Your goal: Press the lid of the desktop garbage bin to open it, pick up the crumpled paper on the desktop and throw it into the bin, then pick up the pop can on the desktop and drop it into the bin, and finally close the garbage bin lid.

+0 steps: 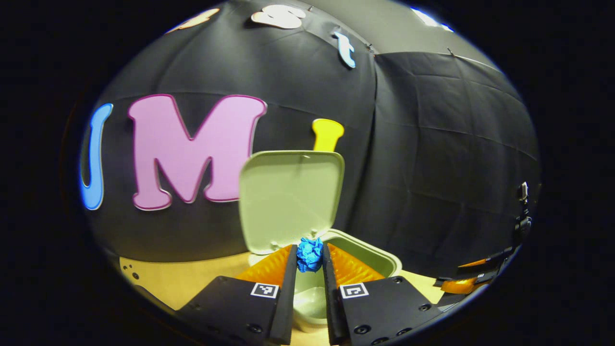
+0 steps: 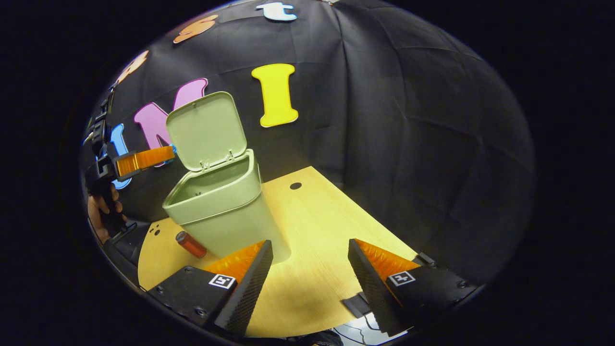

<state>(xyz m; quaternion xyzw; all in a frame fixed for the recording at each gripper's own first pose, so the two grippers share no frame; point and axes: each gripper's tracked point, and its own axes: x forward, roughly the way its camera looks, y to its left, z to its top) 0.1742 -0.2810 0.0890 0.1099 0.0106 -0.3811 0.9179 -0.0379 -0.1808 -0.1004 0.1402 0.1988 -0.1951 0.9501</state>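
My left gripper [image 1: 310, 249] is shut on a blue crumpled paper ball [image 1: 310, 257], held just over the open mouth of the pale green bin [image 1: 377, 255]. The bin's lid [image 1: 290, 197] stands upright behind the paper. In the right gripper view the same bin [image 2: 218, 211] stands on the wooden table [image 2: 317, 216] with its lid [image 2: 206, 129] raised. A red pop can [image 2: 190, 244] lies on its side at the bin's left foot. The left gripper [image 2: 141, 161], held by a hand [image 2: 102, 209], hovers left of the lid. My right gripper [image 2: 310, 250] is open over bare table, right of the bin.
The black cloth wall closes in the back and sides of the table. A small round hole [image 2: 295, 185] sits in the tabletop behind the bin. Cables [image 2: 362, 329] hang past the near table edge. The right gripper [image 1: 461, 284] shows low at the right in the left gripper view.
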